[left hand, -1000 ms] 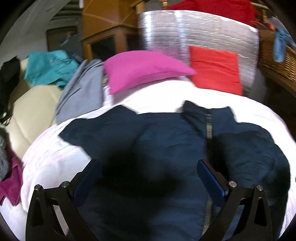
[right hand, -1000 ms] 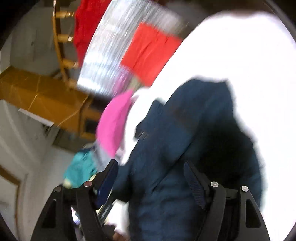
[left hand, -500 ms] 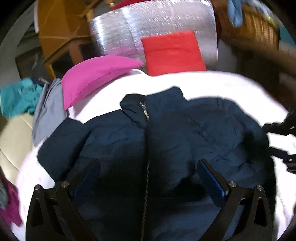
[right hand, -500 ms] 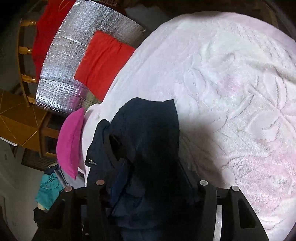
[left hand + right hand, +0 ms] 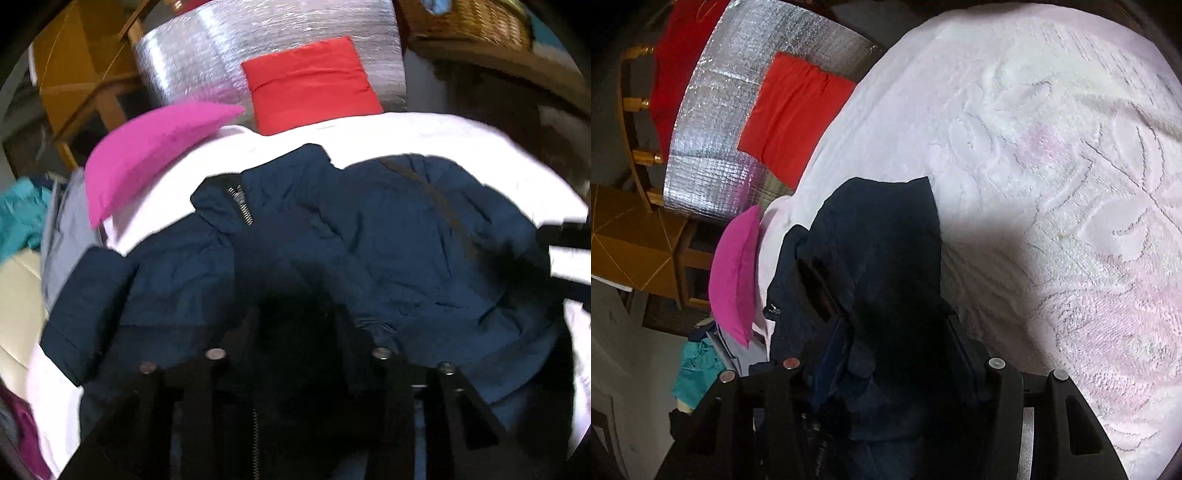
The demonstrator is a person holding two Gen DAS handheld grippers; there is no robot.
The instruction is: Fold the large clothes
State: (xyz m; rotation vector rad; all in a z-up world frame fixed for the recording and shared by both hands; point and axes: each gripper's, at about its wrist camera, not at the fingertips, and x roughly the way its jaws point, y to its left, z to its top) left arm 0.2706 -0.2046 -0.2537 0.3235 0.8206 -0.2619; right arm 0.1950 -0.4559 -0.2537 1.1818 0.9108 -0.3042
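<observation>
Fingers of both grippers, left and right, are clenched on the navy jacket lying on the white bed. Only the left view shows its collar zipper; only the right shows the bedspread's floral relief.

White bedspread, silver headboard, wooden cabinet

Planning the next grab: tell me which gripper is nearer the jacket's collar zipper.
Left. The left gripper grips the navy jacket just below the collar zipper; the right gripper grips the sleeve side, farther off.
</observation>
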